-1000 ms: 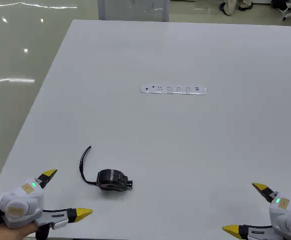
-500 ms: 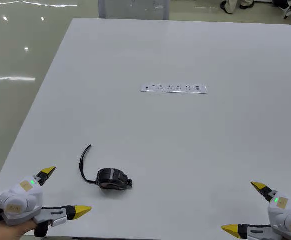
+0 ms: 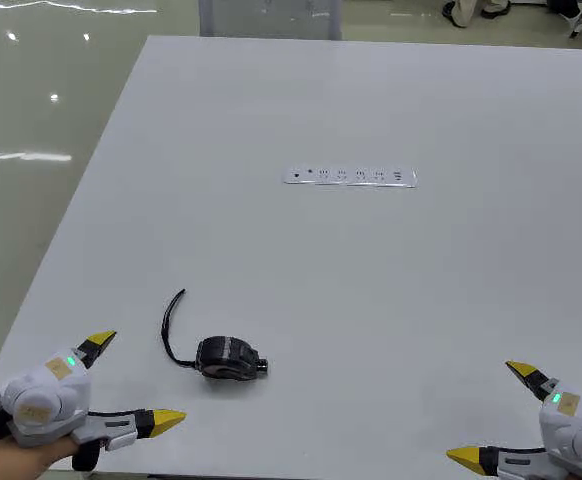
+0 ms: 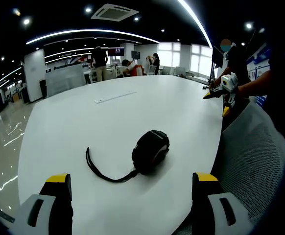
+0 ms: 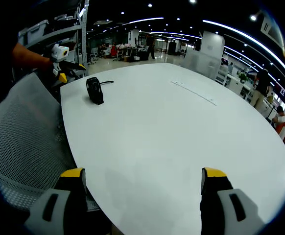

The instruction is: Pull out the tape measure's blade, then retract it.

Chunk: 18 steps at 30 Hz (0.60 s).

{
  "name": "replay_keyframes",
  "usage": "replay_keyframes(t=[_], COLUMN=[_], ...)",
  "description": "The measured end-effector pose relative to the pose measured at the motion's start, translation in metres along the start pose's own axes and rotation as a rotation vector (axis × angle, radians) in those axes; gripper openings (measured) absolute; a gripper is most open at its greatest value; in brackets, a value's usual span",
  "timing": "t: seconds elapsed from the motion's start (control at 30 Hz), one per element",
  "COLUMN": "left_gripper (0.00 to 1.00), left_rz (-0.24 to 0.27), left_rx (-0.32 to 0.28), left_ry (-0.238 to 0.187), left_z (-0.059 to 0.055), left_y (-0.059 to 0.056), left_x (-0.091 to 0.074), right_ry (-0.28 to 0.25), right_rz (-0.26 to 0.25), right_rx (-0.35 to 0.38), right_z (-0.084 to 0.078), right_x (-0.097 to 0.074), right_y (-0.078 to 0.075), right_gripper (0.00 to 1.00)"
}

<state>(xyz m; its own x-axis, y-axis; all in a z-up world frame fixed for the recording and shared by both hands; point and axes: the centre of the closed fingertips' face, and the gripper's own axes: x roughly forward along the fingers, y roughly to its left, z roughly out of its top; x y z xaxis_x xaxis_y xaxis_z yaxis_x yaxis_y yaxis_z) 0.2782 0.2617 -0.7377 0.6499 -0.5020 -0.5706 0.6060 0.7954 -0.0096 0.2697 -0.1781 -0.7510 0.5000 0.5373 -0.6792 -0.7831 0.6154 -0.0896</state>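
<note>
A black tape measure (image 3: 228, 358) lies on the white table (image 3: 371, 260) near its front edge, its black wrist strap (image 3: 169, 330) curling away to the left. No blade is drawn out. The left gripper view has the tape measure (image 4: 151, 151) just ahead of the jaws. My left gripper (image 3: 131, 380) stands open at the lower left, a short way left of the tape measure. At the lower right corner my right gripper (image 3: 496, 415) is open too, far from the tape measure (image 5: 94, 90).
A white power strip (image 3: 349, 177) is set flat into the middle of the table. A grey mesh chair back (image 5: 20, 147) stands at the table's near edge. People and desks fill the room beyond the table's far end.
</note>
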Motion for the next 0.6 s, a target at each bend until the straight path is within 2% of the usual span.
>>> replay_keyframes(t=[0.2,0.3,0.47,0.53,0.6], left_gripper=[0.99,0.98,0.94,0.94,0.94], left_rz=[-0.006,-0.023,-0.08,-0.102,-0.116], left_rx=[0.015,0.04,0.137,0.169,0.22], left_ry=[0.009,0.022,0.064,0.08,0.113], left_z=[-0.001,0.002,0.016,0.02,0.021], left_y=[0.001,-0.001,-0.01,-0.012,-0.011], left_x=[0.001,0.003,0.009,0.014,0.018], right_ry=[0.0,-0.006,-0.02,-0.023,-0.026], right_rz=[0.0,0.0,0.025,0.032,0.037], right_rx=[-0.001,-0.005,-0.051,-0.059,-0.07], right_z=[0.002,0.006,0.023,0.029,0.035], right_x=[0.0,0.0,0.003,0.005,0.006], right_y=[0.0,-0.002,0.001,0.002,0.001], right_gripper=[0.99,0.99,0.99,0.99,0.99])
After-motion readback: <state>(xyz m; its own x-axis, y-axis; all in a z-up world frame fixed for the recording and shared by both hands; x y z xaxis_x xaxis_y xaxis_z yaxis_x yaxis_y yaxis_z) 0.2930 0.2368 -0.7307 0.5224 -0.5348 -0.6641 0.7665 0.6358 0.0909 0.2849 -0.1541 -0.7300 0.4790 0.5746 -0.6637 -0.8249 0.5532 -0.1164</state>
